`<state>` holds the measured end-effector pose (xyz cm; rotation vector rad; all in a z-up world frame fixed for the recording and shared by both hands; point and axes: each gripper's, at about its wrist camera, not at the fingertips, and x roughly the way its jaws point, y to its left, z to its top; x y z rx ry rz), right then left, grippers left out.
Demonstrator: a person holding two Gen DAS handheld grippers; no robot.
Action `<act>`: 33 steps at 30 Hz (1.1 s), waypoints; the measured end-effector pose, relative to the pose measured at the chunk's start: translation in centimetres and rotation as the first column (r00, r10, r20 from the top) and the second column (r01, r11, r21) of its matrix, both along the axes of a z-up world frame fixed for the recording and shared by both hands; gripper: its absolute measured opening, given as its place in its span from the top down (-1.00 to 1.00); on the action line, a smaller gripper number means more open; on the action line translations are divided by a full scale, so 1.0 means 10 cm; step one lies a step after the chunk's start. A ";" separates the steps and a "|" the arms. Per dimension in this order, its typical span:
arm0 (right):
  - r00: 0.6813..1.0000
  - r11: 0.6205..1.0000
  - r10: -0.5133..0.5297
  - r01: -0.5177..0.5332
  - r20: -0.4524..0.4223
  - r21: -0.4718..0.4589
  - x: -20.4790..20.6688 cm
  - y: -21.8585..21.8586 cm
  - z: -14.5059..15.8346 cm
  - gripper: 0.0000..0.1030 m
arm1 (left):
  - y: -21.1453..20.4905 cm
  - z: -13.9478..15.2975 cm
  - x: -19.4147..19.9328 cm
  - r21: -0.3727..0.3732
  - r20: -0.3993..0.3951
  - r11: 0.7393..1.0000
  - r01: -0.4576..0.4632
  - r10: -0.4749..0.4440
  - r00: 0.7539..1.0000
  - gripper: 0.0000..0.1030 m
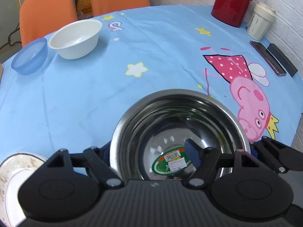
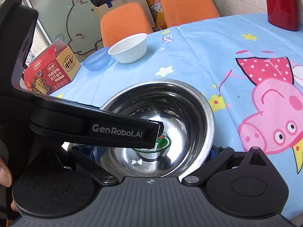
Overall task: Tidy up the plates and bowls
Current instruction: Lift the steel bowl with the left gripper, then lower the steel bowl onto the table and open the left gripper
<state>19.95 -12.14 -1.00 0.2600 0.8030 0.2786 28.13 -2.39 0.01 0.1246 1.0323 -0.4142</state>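
Observation:
A steel bowl (image 1: 180, 124) with a green sticker inside sits right in front of both grippers; it also shows in the right wrist view (image 2: 170, 113). My left gripper (image 1: 151, 157) has one blue pad (image 1: 192, 153) inside the bowl and the other outside its left wall, apparently shut on the rim. My right gripper (image 2: 151, 155) straddles the bowl with wide jaws; its fingertips are hidden. The left gripper's black body (image 2: 94, 128) crosses the right wrist view. A white bowl (image 1: 75, 37) and a blue translucent bowl (image 1: 29, 57) stand far left.
A speckled white dish (image 1: 17, 170) lies at the lower left. A red thermos (image 1: 233, 1), a white jar (image 1: 260, 21) and two dark flat items (image 1: 269, 57) line the right wall. A red cracker box (image 2: 51, 71) stands left. Orange chairs (image 1: 47, 9) stand behind the table.

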 end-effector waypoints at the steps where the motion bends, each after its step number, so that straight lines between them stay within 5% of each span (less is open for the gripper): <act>1: 1.000 1.000 0.008 -0.008 0.002 -0.005 -0.01 0.01 -0.01 -0.72 | 0.00 -0.02 0.00 -0.004 0.006 1.000 -0.003 0.003 1.000 -0.45; 6: 1.000 1.000 0.015 -0.015 0.005 0.010 -0.04 -0.05 0.01 -0.69 | 0.10 0.12 -0.04 -0.060 0.050 0.998 -0.029 0.032 0.998 -0.79; 12: 0.992 0.993 -0.105 0.101 0.074 0.060 -0.20 -0.47 0.24 -0.69 | 0.40 0.57 -0.12 -0.108 0.186 0.991 -0.080 0.099 0.978 -0.79; 20: 0.978 0.985 -0.164 0.156 0.127 0.069 -0.20 -0.69 0.34 -0.69 | 0.89 0.73 -0.09 -0.129 0.224 0.973 -0.190 0.215 0.951 -0.82; 28: 0.988 0.996 -0.094 0.094 0.119 0.013 -0.02 -0.47 0.33 -0.69 | 1.20 0.60 -0.01 -0.118 0.191 0.962 -0.245 0.264 0.946 -0.82; 33: 0.989 0.994 0.027 -0.012 0.144 -0.108 0.24 -0.28 0.47 -0.68 | 1.28 0.63 0.15 -0.107 0.209 0.967 -0.232 0.250 0.946 -0.82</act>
